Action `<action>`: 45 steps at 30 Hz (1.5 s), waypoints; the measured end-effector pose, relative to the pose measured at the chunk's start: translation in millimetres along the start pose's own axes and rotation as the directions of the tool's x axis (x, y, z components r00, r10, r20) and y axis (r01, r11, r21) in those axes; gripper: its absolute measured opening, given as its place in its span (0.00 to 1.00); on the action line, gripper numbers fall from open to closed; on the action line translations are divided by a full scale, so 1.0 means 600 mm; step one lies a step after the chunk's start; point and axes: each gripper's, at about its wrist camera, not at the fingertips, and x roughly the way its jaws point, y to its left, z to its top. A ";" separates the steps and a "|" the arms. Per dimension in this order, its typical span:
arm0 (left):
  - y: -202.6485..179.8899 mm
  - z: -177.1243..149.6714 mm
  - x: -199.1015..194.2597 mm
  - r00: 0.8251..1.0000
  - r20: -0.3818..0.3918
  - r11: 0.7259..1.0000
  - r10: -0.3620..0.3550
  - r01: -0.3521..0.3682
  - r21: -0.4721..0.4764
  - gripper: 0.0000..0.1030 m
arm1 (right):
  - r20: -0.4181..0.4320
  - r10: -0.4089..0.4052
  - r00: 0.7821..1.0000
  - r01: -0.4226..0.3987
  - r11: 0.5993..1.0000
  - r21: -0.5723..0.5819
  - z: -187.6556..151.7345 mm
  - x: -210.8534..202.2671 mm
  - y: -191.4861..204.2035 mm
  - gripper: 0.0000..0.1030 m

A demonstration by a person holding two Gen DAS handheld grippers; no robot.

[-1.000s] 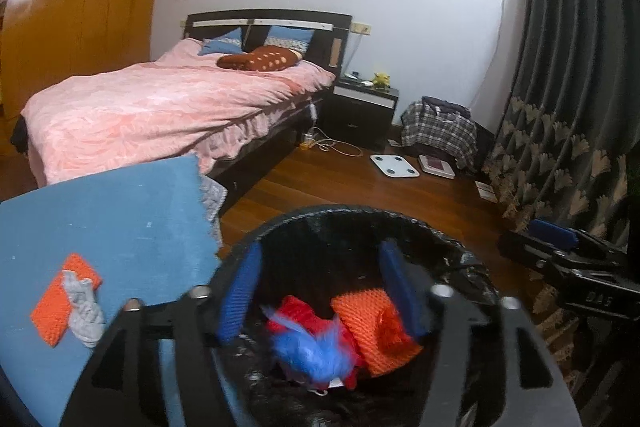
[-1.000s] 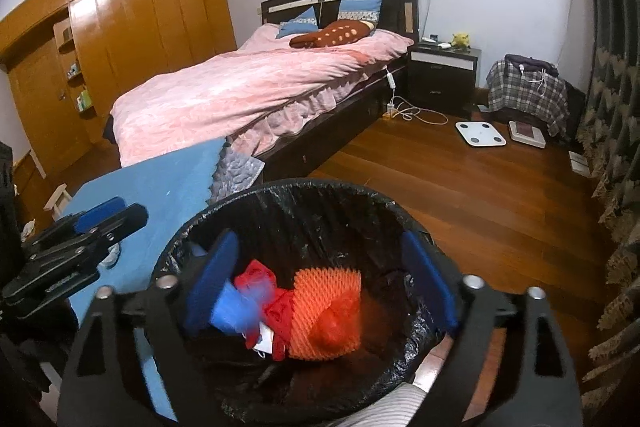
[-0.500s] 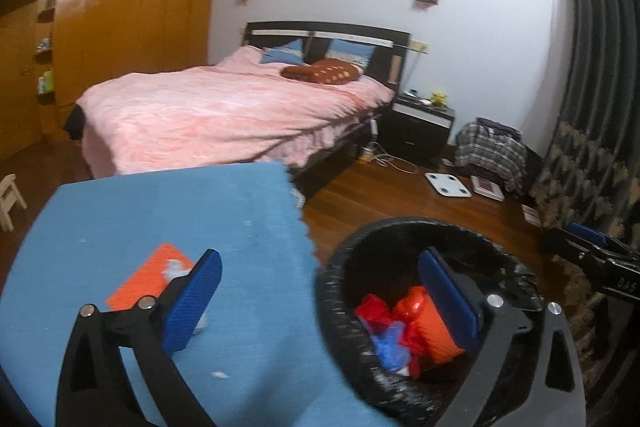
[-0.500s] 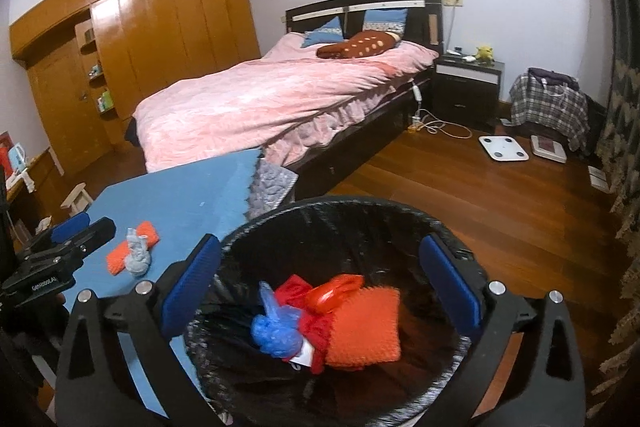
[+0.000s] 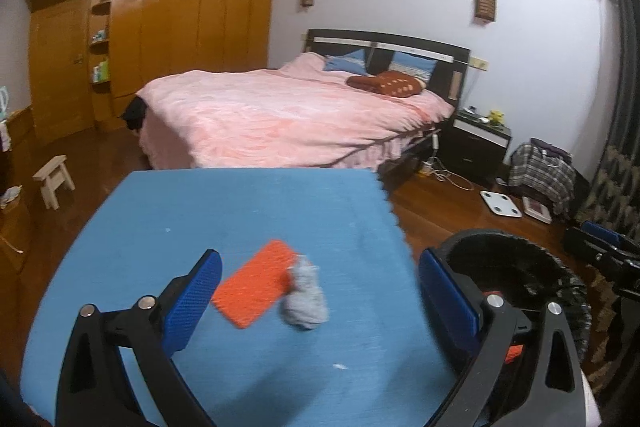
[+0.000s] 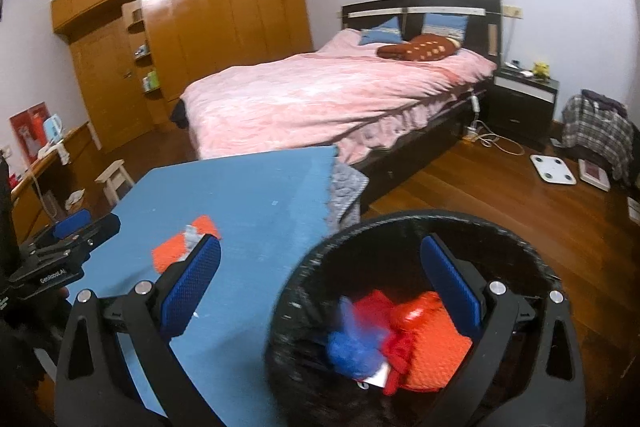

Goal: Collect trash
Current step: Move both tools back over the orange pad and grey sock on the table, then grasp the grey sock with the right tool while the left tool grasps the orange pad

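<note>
An orange mesh pad [image 5: 256, 283] lies on the blue table [image 5: 240, 211], with a crumpled grey wad [image 5: 304, 297] touching its right edge. My left gripper [image 5: 316, 299] hovers wide open above the table, and both pieces show between its fingers. To the right stands a black-lined bin [image 6: 420, 227] holding orange, red and blue scraps [image 6: 400, 335]. My right gripper [image 6: 320, 287] is wide open and empty, straddling the bin's left rim. The same orange pad [image 6: 168, 251] and grey wad [image 6: 192, 237] show in the right wrist view, partly behind my left finger. The left gripper [image 6: 72, 231] appears at that view's left edge.
A bed with a pink cover [image 5: 280, 115] stands beyond the table. Wooden wardrobes [image 5: 160, 19] line the left wall, a small stool [image 5: 54, 179] below them. On the wood floor to the right lie a white scale [image 5: 500, 203], a plaid bundle [image 5: 540, 171] and cables beside a nightstand [image 5: 476, 143].
Both grippers have swung left, away from above the bin and toward the table. The left gripper's jaws have spread wider, and the orange pad and grey wad now sit between its fingers.
</note>
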 end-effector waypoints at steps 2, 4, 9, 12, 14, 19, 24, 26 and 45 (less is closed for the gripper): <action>0.021 -0.002 0.000 1.000 -0.004 1.000 0.022 -0.022 -0.014 0.94 | -0.003 0.016 1.000 -0.016 1.000 -0.014 0.004 0.010 0.018 0.95; 0.041 -0.004 0.002 0.999 -0.009 0.999 0.044 -0.044 -0.025 0.94 | -0.006 0.036 0.999 -0.036 0.999 -0.028 0.009 0.024 0.040 0.95; 0.088 -0.017 0.011 0.996 -0.026 0.995 0.085 -0.086 -0.045 0.94 | -0.024 0.069 0.997 -0.070 0.997 -0.041 0.015 0.065 0.084 0.95; 0.107 -0.024 0.022 0.993 -0.043 0.993 0.106 -0.108 -0.047 0.94 | -0.038 0.080 0.996 -0.082 0.995 -0.048 0.013 0.092 0.106 0.95; 0.121 -0.028 0.031 0.991 -0.056 0.991 0.118 -0.121 -0.053 0.94 | -0.054 0.088 0.995 -0.091 0.994 -0.055 0.011 0.116 0.124 0.95; 0.156 -0.044 0.051 0.986 -0.085 0.987 0.140 -0.146 -0.069 0.94 | -0.098 0.100 0.990 -0.107 0.992 -0.068 -0.003 0.167 0.161 0.95; 0.187 -0.060 0.070 0.981 -0.110 0.983 0.158 -0.167 -0.078 0.94 | -0.151 0.107 0.983 -0.123 0.987 -0.106 -0.025 0.216 0.198 0.95; 0.197 -0.063 0.077 0.979 -0.117 0.982 0.164 -0.174 -0.079 0.94 | -0.169 0.106 0.980 -0.127 0.985 -0.117 -0.035 0.232 0.207 0.95; 0.243 -0.088 0.121 0.972 -0.156 0.978 0.176 -0.190 -0.080 0.94 | -0.293 0.121 0.948 -0.167 0.976 -0.140 -0.088 0.328 0.254 0.94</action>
